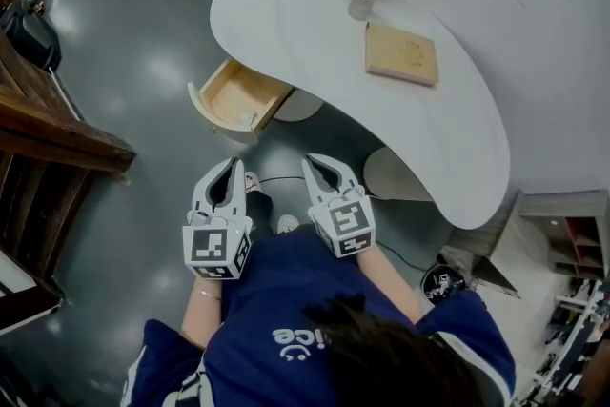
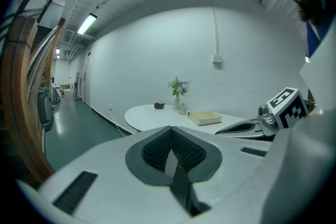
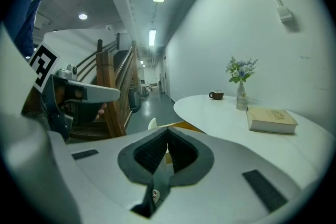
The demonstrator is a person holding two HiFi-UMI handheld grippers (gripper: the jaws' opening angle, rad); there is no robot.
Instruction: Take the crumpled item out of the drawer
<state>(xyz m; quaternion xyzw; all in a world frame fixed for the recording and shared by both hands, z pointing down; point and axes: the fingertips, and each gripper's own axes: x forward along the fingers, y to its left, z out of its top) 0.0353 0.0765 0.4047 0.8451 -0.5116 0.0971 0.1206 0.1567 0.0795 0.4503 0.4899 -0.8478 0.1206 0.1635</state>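
Left gripper (image 1: pixel 232 165) and right gripper (image 1: pixel 315 161) were shut, empty; the crumpled item (image 1: pixel 254 117) in the drawer (image 1: pixel 227 96) was judged light, soft, best pinched at a fold

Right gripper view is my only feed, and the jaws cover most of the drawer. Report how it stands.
Observer: The head view shows the drawer pulled out from under the white table, open at the top.
Operator: Place both grippers against it.
Observer: The left gripper and right gripper are held close to the person's body, short of the drawer and touching nothing.
Operator: Now the left jaws.
Observer: The left gripper view shows them together with nothing between them.
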